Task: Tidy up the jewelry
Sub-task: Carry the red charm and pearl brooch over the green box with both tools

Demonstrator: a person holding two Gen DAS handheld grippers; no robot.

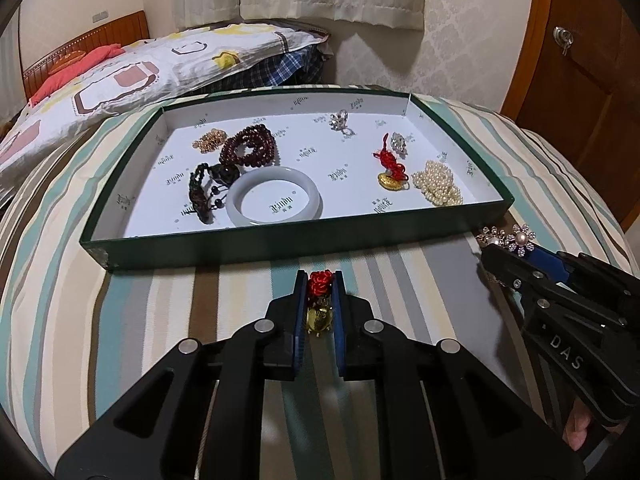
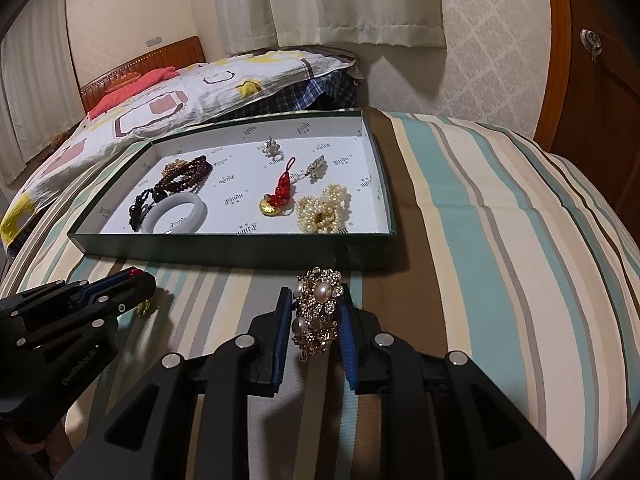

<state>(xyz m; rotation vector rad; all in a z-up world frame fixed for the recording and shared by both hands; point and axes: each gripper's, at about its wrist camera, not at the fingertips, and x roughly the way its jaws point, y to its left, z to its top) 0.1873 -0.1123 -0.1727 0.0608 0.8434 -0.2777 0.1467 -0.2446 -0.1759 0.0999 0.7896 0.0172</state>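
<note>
A striped bedspread [image 2: 500, 220] carries a shallow dark-green cardboard tray [image 1: 280, 246] with a white printed lining. Just in front of the tray, the left gripper [image 1: 318, 280] is closed on a red knotted cord charm with a gold pendant [image 1: 319, 292]. Beside the tray's front right corner, the right gripper [image 2: 316, 300] is clamped on a gold flower-and-pearl bracelet [image 2: 318, 312]. Inside the tray lie a pale jade bangle [image 1: 274, 196] and a cream pearl strand [image 1: 438, 182].

In the right wrist view, the left gripper [image 2: 138, 280] hides most of its gold charm [image 2: 143, 307] at lower left. The tray's [image 1: 280, 246] printed lettering is too small to read.
</note>
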